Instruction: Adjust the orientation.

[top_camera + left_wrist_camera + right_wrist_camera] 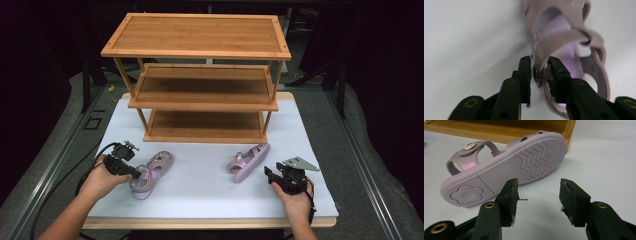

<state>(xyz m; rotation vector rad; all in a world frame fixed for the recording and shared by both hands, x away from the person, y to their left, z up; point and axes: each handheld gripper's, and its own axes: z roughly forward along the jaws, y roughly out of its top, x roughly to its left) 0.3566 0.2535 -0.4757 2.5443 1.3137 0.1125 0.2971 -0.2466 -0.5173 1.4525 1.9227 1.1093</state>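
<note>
Two pale purple sandals lie on the white table in front of the shelf. The left sandal (155,170) sits upright, and its heel strap (541,62) stands between the jaws of my left gripper (539,67), which look slightly parted with a small gap beside the strap. The same gripper (136,174) reaches in from the sandal's left side. The right sandal (248,161) lies on its side, wavy sole (506,170) facing my right gripper (539,192). That gripper (268,173) is open, a little short of the sole, holding nothing.
A three-tier bamboo shelf (200,75) stands at the back of the table (200,195), all tiers bare; its bottom edge (499,131) is just behind the right sandal. Cables trail off the table's left side.
</note>
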